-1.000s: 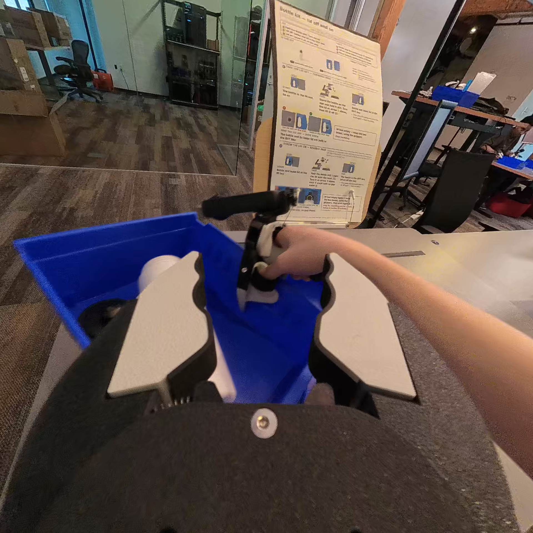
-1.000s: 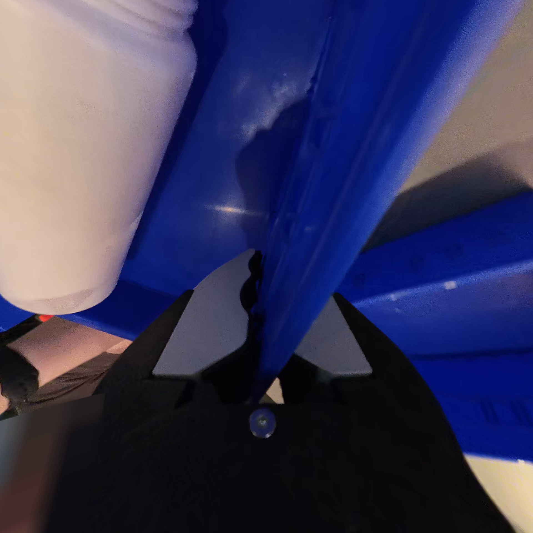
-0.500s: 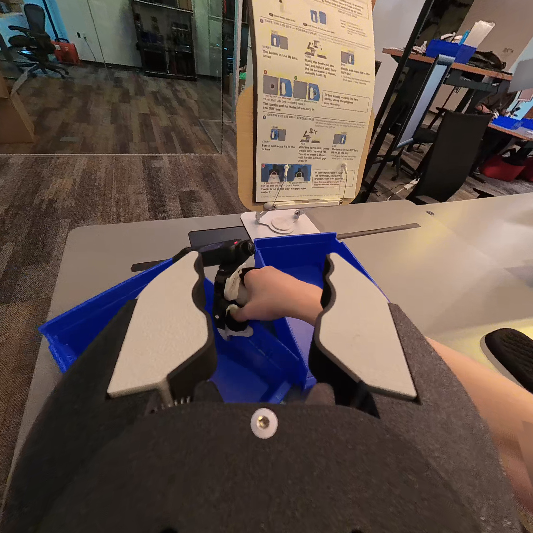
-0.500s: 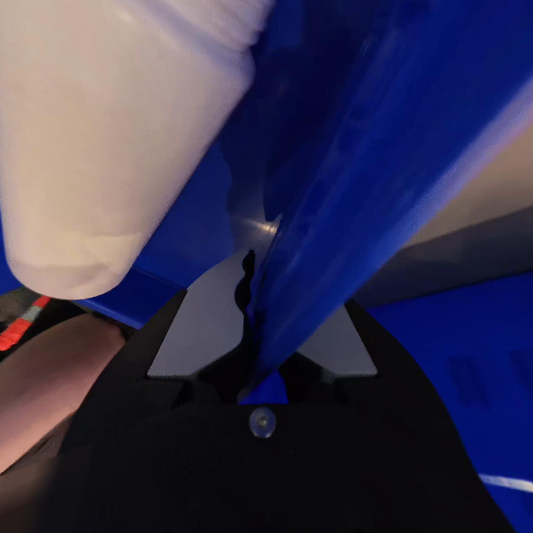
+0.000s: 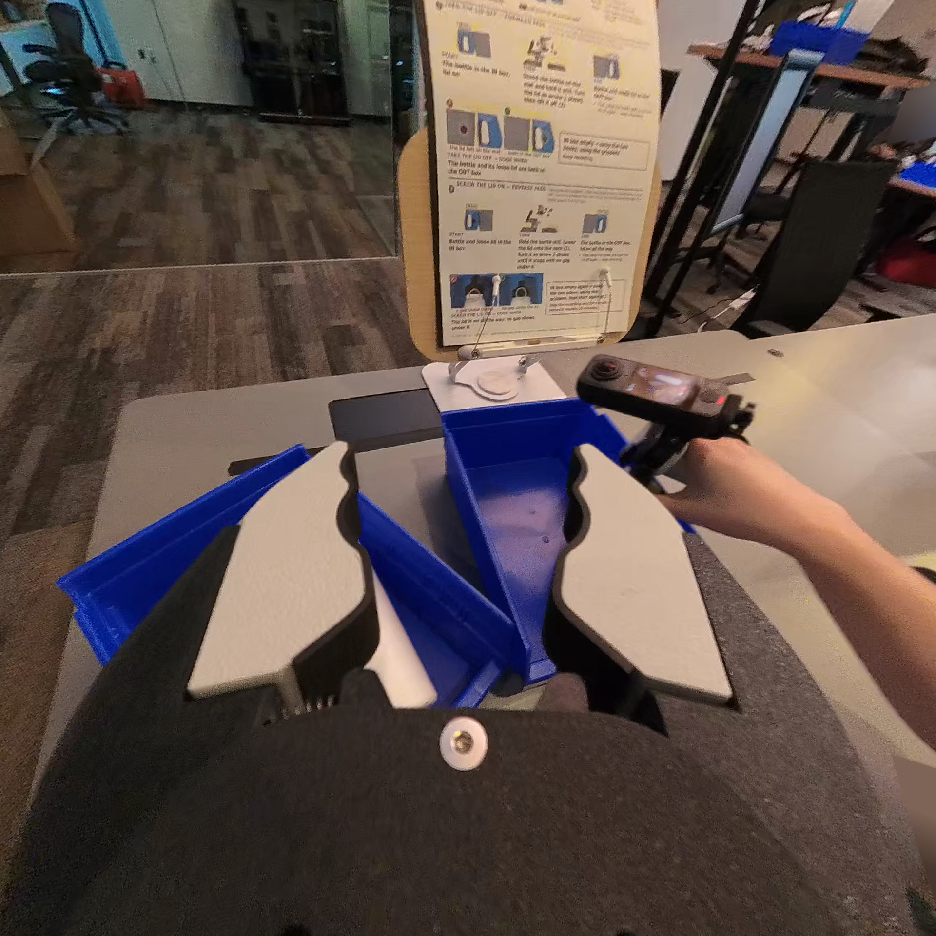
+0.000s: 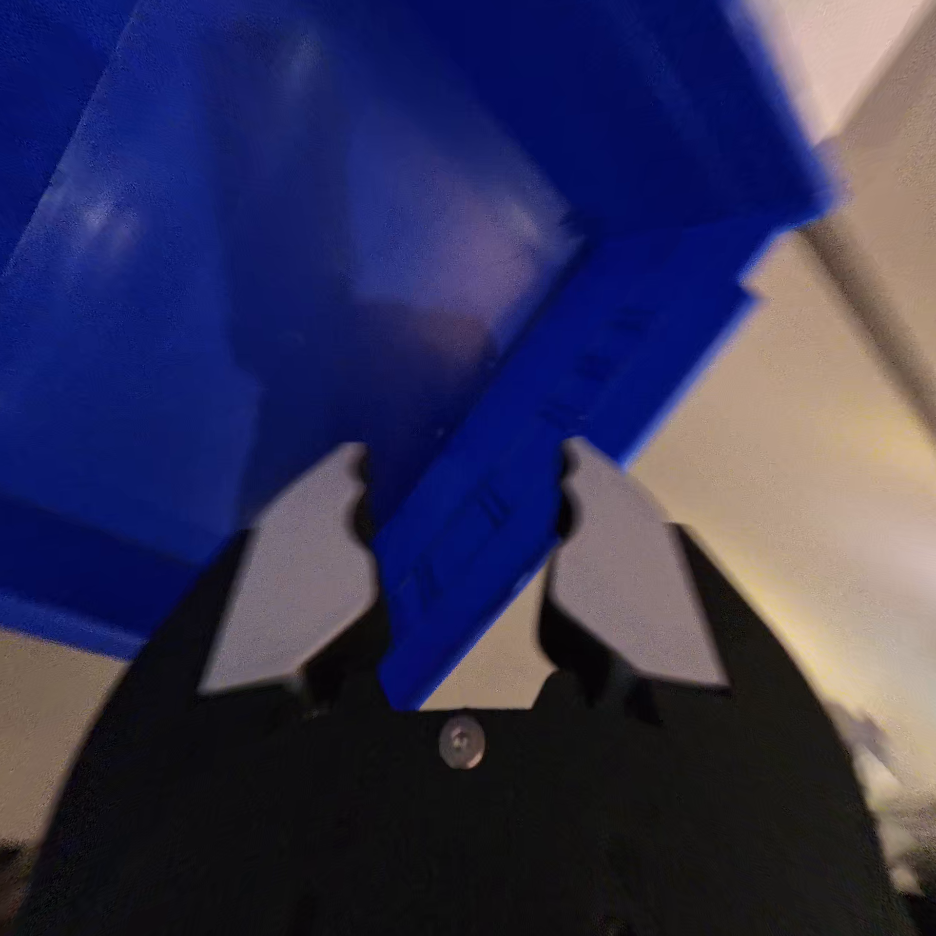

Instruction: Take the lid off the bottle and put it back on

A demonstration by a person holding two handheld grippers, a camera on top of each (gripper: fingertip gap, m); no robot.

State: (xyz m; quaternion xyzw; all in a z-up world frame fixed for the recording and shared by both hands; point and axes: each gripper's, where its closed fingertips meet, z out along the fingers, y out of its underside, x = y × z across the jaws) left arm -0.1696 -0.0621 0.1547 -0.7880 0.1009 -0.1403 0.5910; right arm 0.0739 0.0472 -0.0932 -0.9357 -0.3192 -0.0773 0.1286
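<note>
Left gripper (image 5: 461, 511): jaws gaping wide over the white bottle (image 5: 400, 653) lying in the left blue bin (image 5: 152, 552). Right gripper (image 6: 463, 506): jaws parted, straddling the right blue bin's (image 6: 304, 253) rim, gripping nothing. Descending squarely onto the bottle's body is looking advisable.

My right gripper (image 6: 463, 506) has its two grey fingers (image 6: 299, 572) spread apart, and the picture is blurred. Between them I see the rim of a blue bin (image 6: 506, 506); it runs diagonal from the low middle up to the right. The rim passes close by the left finger, but I cannot tell if it touches. The right finger stands apart from it lower down, with pale table (image 6: 759, 506) visible in the gap. The inside of the bin fills the upper left, and its floor shows a dull reflection. More of the table appears at the low left, under the bin wall.
</note>
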